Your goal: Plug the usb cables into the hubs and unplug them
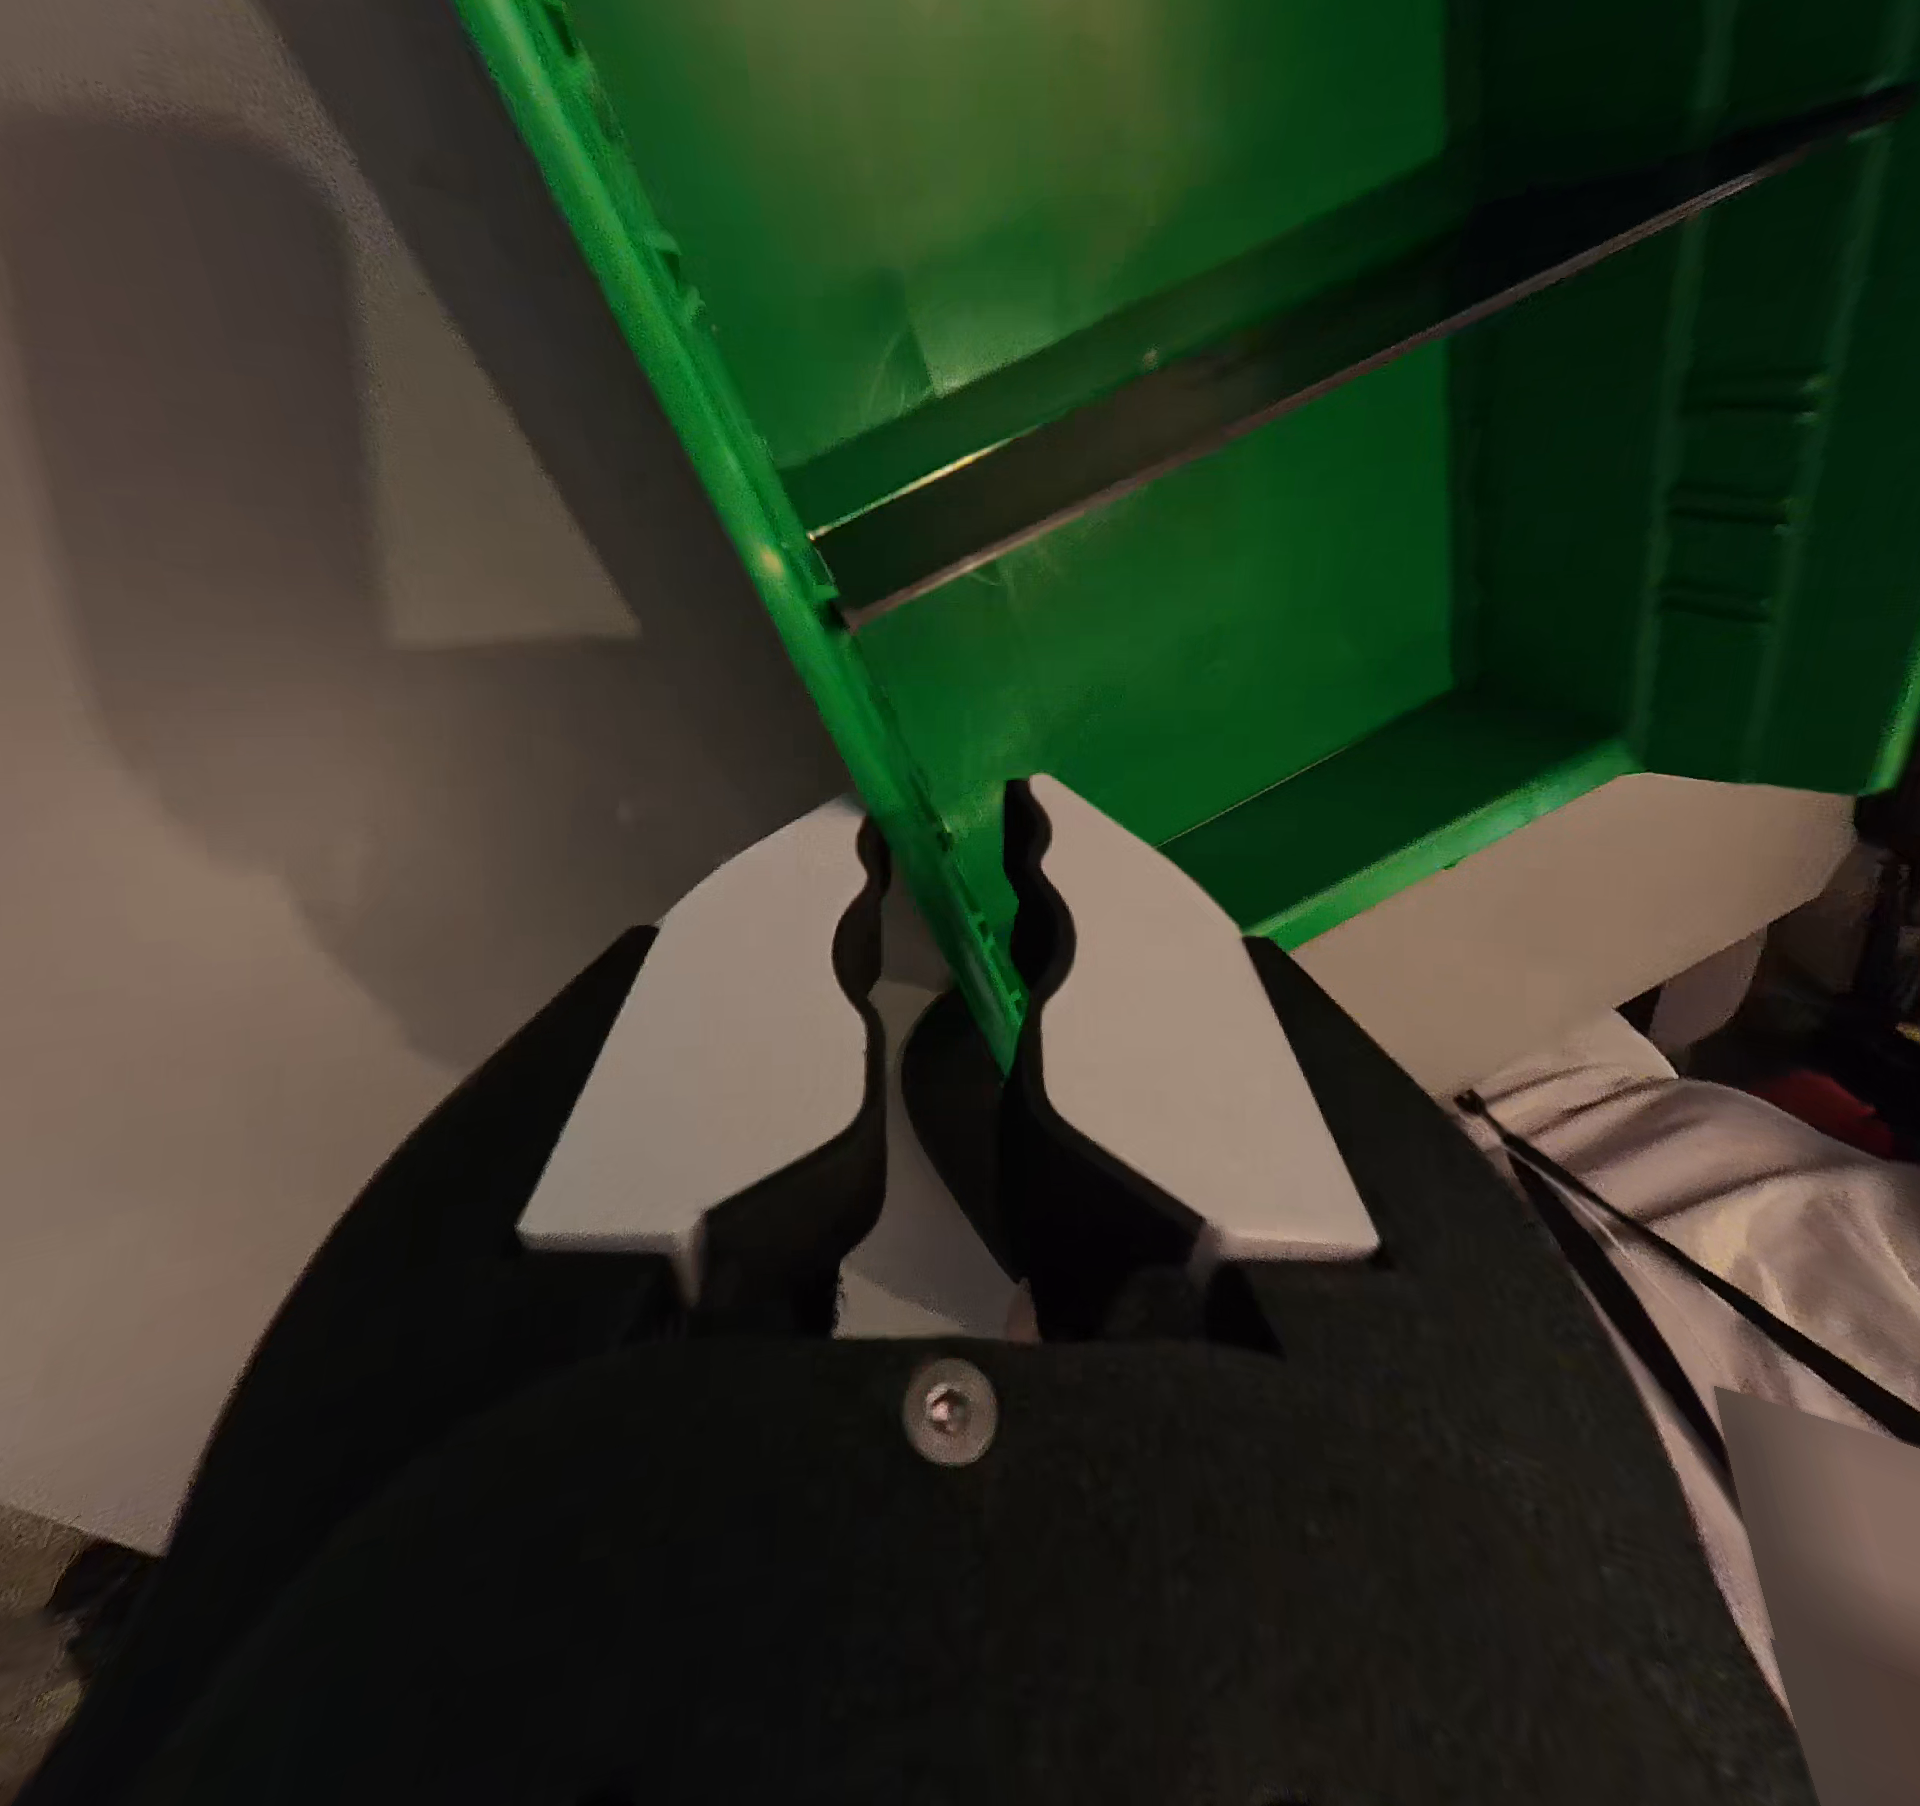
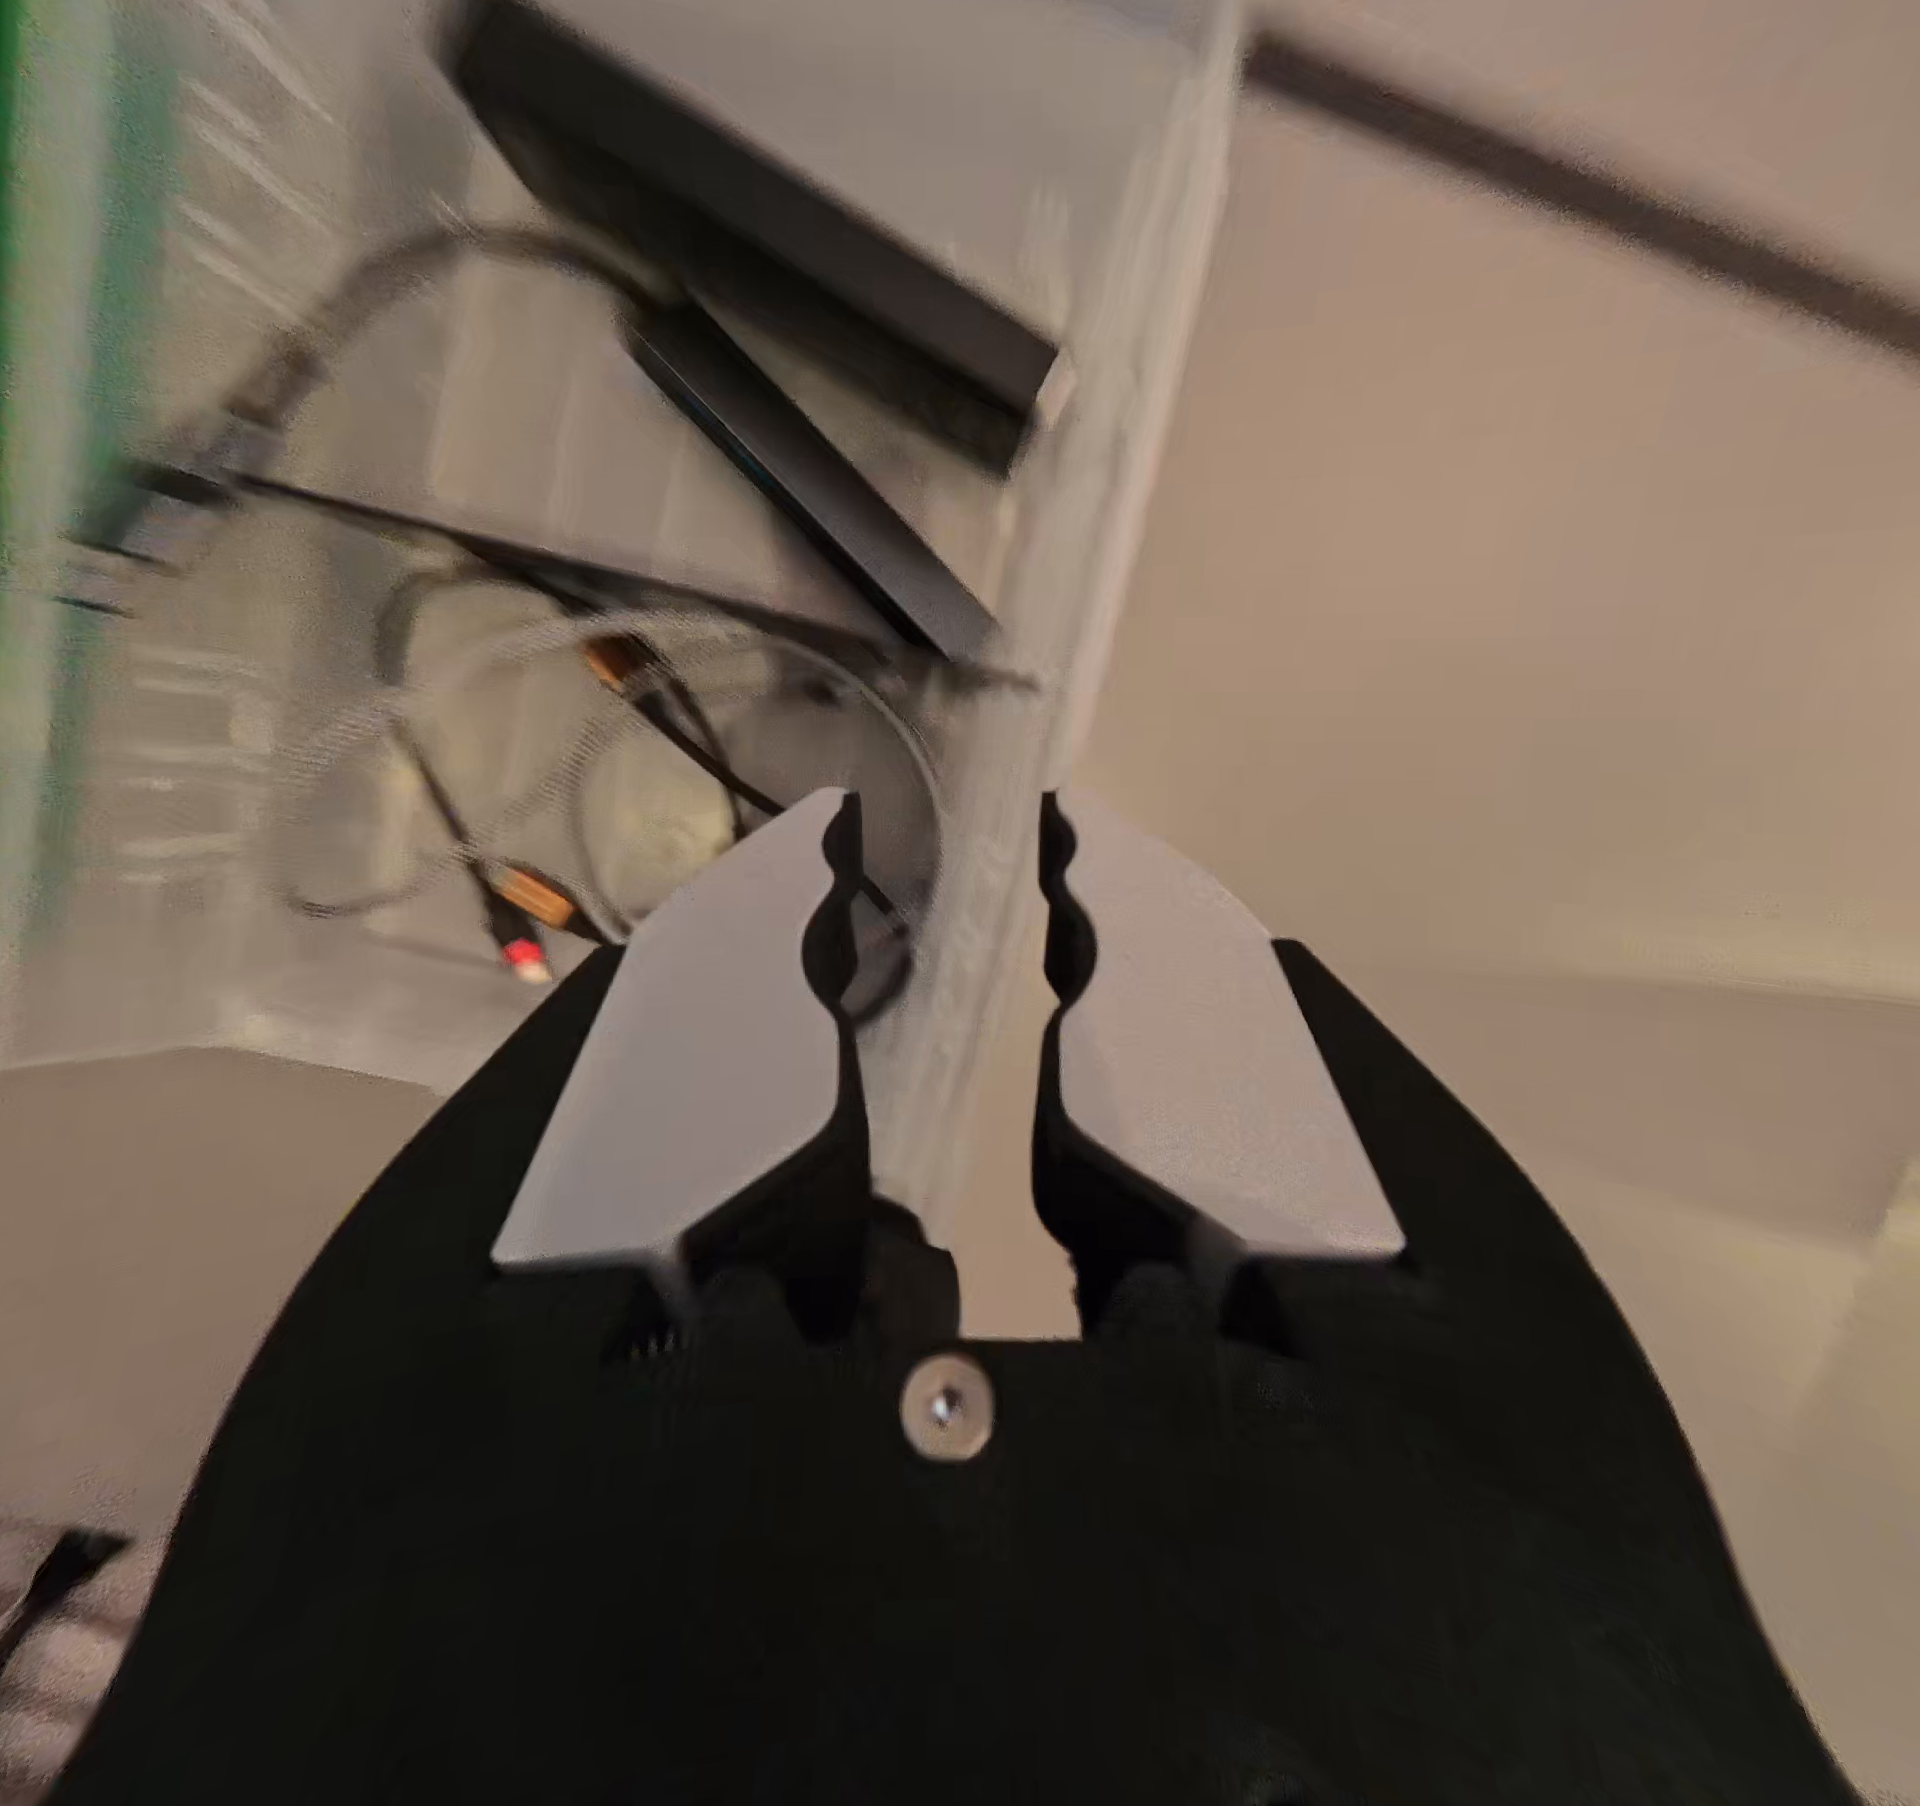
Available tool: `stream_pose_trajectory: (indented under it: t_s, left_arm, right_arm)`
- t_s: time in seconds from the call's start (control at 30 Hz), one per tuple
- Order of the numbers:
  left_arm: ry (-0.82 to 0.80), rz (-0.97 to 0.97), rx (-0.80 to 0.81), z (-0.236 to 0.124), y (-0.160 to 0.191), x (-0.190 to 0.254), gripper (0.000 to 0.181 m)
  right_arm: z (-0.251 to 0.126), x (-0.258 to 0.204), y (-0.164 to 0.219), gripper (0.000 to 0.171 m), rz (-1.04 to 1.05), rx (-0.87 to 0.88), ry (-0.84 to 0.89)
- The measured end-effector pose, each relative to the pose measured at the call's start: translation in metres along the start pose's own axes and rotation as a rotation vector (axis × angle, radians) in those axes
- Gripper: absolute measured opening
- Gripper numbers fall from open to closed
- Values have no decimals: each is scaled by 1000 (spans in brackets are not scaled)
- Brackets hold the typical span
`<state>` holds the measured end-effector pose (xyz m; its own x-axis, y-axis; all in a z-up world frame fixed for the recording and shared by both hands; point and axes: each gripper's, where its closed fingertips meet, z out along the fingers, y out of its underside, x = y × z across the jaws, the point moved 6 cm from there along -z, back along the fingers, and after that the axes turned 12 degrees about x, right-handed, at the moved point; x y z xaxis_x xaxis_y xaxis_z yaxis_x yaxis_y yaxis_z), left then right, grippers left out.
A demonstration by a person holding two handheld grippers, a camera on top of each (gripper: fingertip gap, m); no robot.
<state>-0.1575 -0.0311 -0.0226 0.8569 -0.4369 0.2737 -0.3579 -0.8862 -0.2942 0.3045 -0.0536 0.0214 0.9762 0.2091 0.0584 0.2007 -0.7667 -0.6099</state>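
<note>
Our right gripper (image 2: 948, 806) pinches the clear box's wall (image 2: 987, 977). The hubs (image 2: 748, 229) lie at eleven o'clock, slanting, with loose cables (image 2: 535, 899) at nine. Our left gripper (image 1: 940, 821) pinches the green bin's rim (image 1: 935, 883).

**Hubs and cables in the clear bin**

I see two dark slab-shaped hubs (image 2: 758, 229) lying aslant in a clear bin (image 2: 1101, 530), overlapping. Black USB cables (image 2: 686, 717) loop below them, their copper-collared plugs (image 2: 535, 899) apparently loose; blur hides details.
</note>
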Motion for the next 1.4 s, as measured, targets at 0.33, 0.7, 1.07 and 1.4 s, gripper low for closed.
stream_pose_trajectory:
  t_s: [0.33, 0.7, 1.07, 1.4]
  left_arm:
    - [50, 112, 261, -51, -5, 18, 16]
    - [60, 228, 359, -71, -7, 50, 16]
    - [80, 344, 371, -73, -4, 78, 16]
    - [67, 401, 483, -85, -9, 101, 17]
  right_arm:
    - [-17, -219, -26, 58, -122, 276, -726]
    - [64, -238, -25, 43, -180, -138, -325]
    - [102, -249, -6, 32, 120, -330, -265]
    - [110, -241, -17, 8, 83, -374, -266]
